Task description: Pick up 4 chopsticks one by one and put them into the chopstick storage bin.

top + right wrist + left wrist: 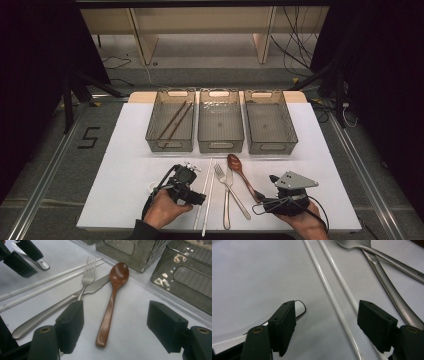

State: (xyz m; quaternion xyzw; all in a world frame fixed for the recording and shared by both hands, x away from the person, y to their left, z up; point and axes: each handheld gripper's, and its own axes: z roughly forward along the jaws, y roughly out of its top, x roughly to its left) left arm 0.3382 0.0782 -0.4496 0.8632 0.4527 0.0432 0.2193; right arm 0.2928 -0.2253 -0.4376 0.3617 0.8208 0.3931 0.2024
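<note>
Down on the white table (125, 165), the left gripper (325, 325) is held low over two white chopsticks (329, 290). Its jaws are spread wide, and the two sticks are seen lying between the pads, flat on the table and not pinched. The sticks lie side by side, close together, near the front edge of the table. In the high view the left gripper (196, 196) is seen just beside the chopsticks (207, 195), on their left. A white spoon handle (298, 310) is seen by the left pad.

Just to the right of the sticks, a metal fork (231, 192) and a metal knife (227, 200) are laid crossing each other. Beside them a brown wooden spoon (111, 302) is laid, its bowl pointing toward the baskets.

The right gripper (115, 327) is held near the handle of the wooden spoon. Its jaws are wide too, and nothing is gripped; the spoon handle is seen between them, apart from both pads. In the high view the right gripper (267, 192) is found at the near right of the table.

At the back, three grey baskets (220, 145) are set in a row. Two brown chopsticks (175, 120) are lying inside the left one.
</note>
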